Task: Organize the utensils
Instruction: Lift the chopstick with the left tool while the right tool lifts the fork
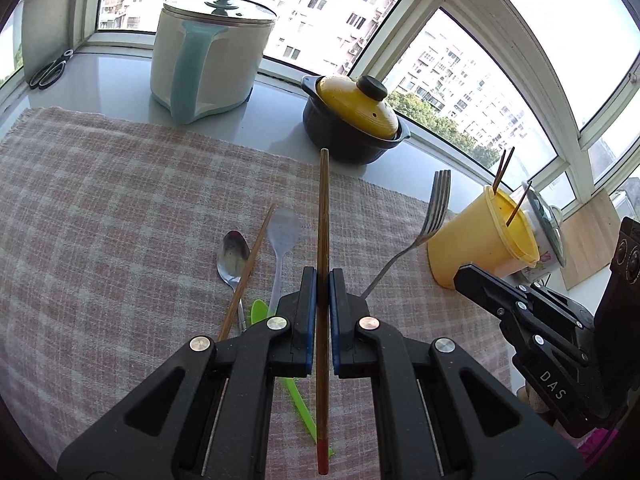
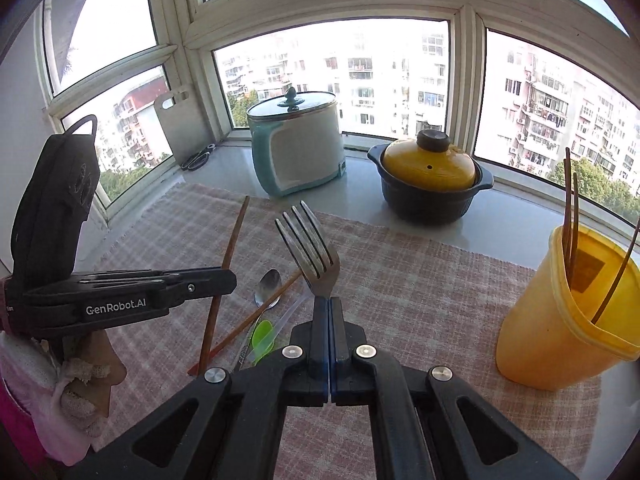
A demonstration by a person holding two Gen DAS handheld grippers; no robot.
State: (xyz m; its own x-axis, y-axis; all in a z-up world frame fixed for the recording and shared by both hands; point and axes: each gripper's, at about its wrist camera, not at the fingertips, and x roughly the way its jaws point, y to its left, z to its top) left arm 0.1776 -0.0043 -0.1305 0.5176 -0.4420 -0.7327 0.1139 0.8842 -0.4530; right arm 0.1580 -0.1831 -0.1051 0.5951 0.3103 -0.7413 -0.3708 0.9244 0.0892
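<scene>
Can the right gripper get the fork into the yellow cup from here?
Probably yes. The right gripper holds the fork, and the yellow cup stands open-topped with nothing between; only a few chopsticks sit inside.

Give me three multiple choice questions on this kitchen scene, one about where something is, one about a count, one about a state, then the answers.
1. Where does the yellow cup stand?
A. on the right edge of the checked cloth
B. on the windowsill by the scissors
C. inside the black pot

2. How many chopsticks stand in the yellow cup?
A. none
B. three
C. six

3. What does the right gripper hold?
A. nothing, open
B. a green spoon
C. a metal fork

Answers: 1 A, the cup's base sits on the cloth's edge. 2 B, three thin sticks rise from it. 3 C, the closed fingers clamp the fork, tines forward.
</scene>
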